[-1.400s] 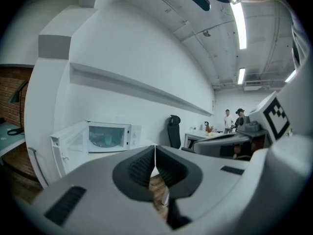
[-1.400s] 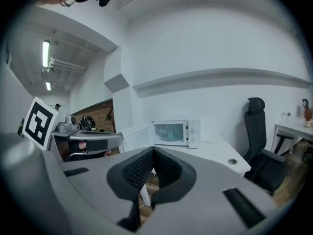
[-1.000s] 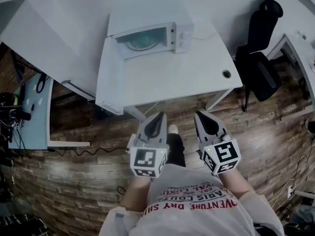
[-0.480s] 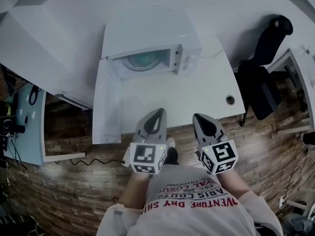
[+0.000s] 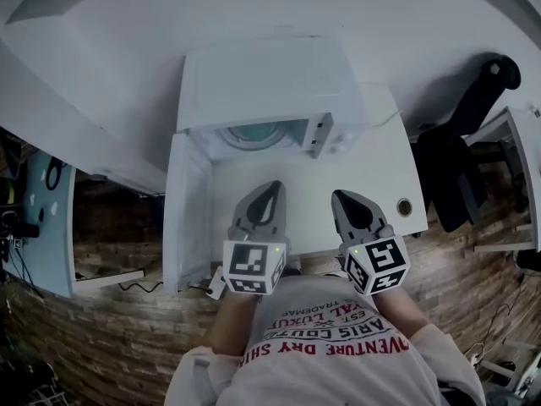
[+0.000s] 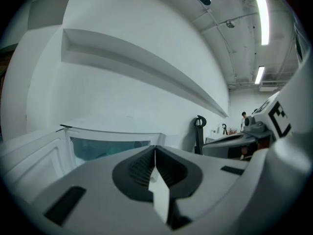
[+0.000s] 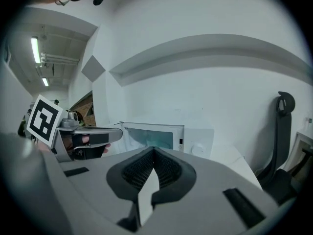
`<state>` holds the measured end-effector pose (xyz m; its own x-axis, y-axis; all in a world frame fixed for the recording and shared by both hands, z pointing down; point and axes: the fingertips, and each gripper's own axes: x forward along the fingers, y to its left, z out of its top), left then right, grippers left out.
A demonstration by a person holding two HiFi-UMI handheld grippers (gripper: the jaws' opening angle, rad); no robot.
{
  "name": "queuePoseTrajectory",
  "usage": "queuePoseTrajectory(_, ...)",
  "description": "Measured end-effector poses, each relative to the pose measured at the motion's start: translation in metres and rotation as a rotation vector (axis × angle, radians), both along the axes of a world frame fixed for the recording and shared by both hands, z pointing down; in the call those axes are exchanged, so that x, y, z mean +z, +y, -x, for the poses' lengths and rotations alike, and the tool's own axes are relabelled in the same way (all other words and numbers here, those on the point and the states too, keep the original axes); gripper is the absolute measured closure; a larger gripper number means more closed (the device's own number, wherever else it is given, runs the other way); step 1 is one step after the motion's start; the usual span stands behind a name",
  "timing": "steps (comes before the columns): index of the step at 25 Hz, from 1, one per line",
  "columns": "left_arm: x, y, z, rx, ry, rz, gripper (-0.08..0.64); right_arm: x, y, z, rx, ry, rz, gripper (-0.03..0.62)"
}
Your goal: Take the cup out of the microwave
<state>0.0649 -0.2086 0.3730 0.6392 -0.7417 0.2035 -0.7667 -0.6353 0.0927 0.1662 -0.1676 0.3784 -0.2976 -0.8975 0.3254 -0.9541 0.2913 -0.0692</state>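
A white microwave stands at the back of the white table, its door swung open to the left. Inside, a round teal shape shows; no cup can be made out in it. My left gripper is shut and empty, held over the table's front part and pointing at the open cavity. My right gripper is shut and empty too, beside the left and level with it. In the right gripper view the microwave is straight ahead, with the left gripper at the left.
A black chair stands right of the table. A cable hole sits near the table's right front corner. A pale blue desk is at the far left. Wood-pattern floor lies below. A white wall rises behind the microwave.
The person has stepped up to the table. Both grippers, still shut, went from over the floor to over the table's front part, and the microwave is nearer.
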Motion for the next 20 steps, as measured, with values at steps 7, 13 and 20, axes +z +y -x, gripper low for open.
queuePoseTrajectory(7, 0.015, -0.027, 0.013, -0.060, 0.004, 0.030, 0.552, 0.009, -0.037, 0.011, -0.037, -0.005, 0.008, 0.588)
queuePoseTrajectory(13, 0.027, -0.040, 0.019, -0.107, -0.004, 0.052, 0.552, 0.020, -0.064, 0.022, -0.090, -0.011, 0.015, 0.588)
queuePoseTrajectory(20, 0.050, -0.061, 0.014, -0.131, -0.051, 0.065, 0.552, 0.026, -0.095, 0.026, -0.140, -0.013, -0.003, 0.588)
